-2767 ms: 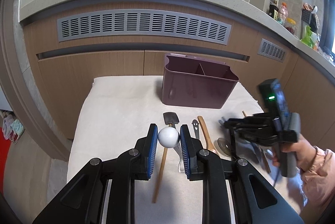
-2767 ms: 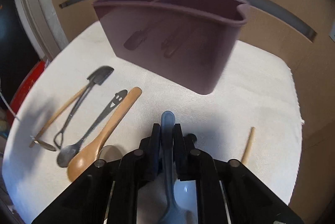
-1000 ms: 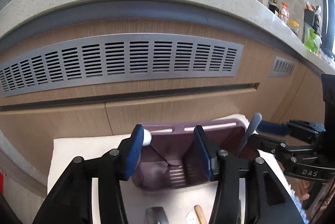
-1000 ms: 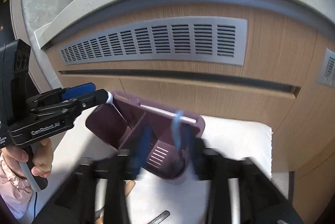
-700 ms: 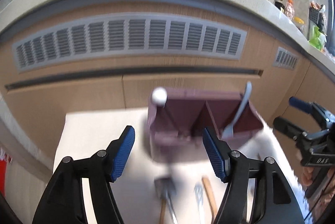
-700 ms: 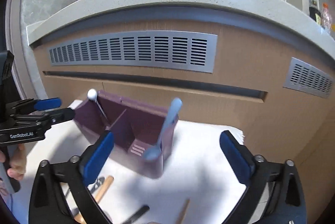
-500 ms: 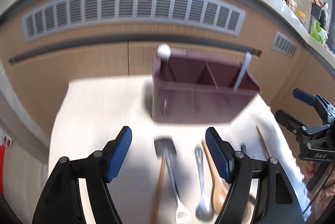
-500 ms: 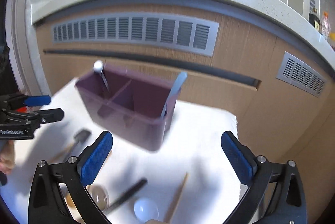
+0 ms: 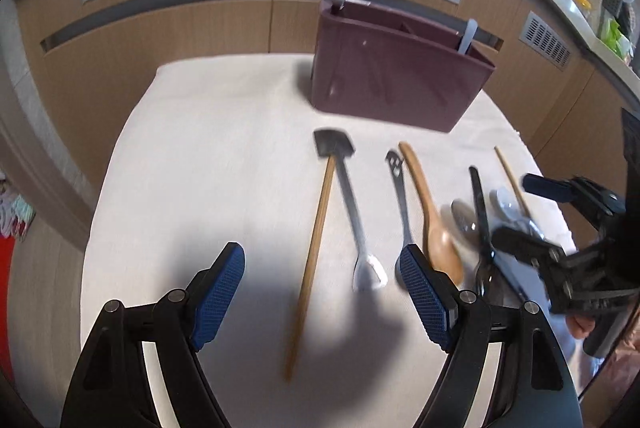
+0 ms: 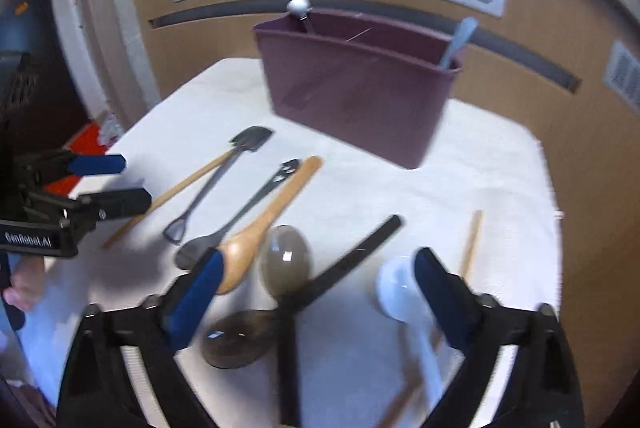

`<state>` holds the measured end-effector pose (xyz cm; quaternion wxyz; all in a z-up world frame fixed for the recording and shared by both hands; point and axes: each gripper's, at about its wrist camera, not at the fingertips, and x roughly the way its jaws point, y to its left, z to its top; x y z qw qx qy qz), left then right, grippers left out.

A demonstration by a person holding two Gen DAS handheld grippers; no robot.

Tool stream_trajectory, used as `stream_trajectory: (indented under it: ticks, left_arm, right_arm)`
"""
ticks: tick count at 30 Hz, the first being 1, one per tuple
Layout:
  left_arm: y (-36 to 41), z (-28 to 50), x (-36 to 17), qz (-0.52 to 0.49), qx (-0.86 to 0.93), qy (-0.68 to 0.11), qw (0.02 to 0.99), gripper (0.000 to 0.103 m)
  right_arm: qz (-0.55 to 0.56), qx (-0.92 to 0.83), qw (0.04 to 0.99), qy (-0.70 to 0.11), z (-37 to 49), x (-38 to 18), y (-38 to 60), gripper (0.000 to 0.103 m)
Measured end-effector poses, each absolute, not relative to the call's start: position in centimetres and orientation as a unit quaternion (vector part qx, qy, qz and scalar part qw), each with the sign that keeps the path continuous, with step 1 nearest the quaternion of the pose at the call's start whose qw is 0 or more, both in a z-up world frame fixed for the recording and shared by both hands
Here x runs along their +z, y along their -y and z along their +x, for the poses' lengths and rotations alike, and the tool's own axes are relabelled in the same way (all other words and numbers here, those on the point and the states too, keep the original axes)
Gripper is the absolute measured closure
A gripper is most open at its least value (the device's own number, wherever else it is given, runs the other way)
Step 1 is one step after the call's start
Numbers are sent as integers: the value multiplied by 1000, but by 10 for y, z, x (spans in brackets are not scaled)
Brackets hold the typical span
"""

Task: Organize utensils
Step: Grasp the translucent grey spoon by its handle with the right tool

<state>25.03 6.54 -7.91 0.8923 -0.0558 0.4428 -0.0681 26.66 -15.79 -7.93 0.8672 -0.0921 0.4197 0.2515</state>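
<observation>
Both grippers, left (image 9: 322, 292) and right (image 10: 316, 286), hung spread and empty; the right's jaws had just been closing, utensils lying beyond their fingertips.

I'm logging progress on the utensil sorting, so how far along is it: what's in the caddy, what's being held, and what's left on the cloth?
Done: two utensils stand in the purple caddy, a ball-topped one and a pale blue handle. In hand: nothing; the left gripper and right gripper are both open and empty. Left on the cloth: a small shovel-shaped spoon, wooden stick, wooden spoon, white spoon, dark spoons and more.
</observation>
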Motion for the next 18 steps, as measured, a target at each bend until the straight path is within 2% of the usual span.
stream_trajectory:
  ticks: [1, 4, 9, 13, 15, 18]
  left_arm:
    - [-67, 248, -81, -60, -66, -447, 890, 23]
    - [-72, 245, -87, -67, -60, -457, 885, 22]
    - [-76, 244, -91, -76, -57, -465, 880, 22]
    - [-76, 246, -93, -78, -59, -468, 878, 22]
    - [-74, 247, -94, -80, -61, -472, 876, 22]
    - [-70, 247, -95, -78, -65, -475, 874, 22]
  right_arm:
    - [-86, 262, 860, -429, 269, -81, 155, 28]
    - [-89, 276, 848, -444, 275, -90, 145, 30]
    - [-134, 277, 832, -462, 277, -107, 126, 50]
    - [-136, 278, 833, -459, 275, -109, 124, 54]
    - [-138, 269, 835, -459, 274, -109, 125, 73]
    - [-97, 288, 820, -485, 275, -109, 132, 73]
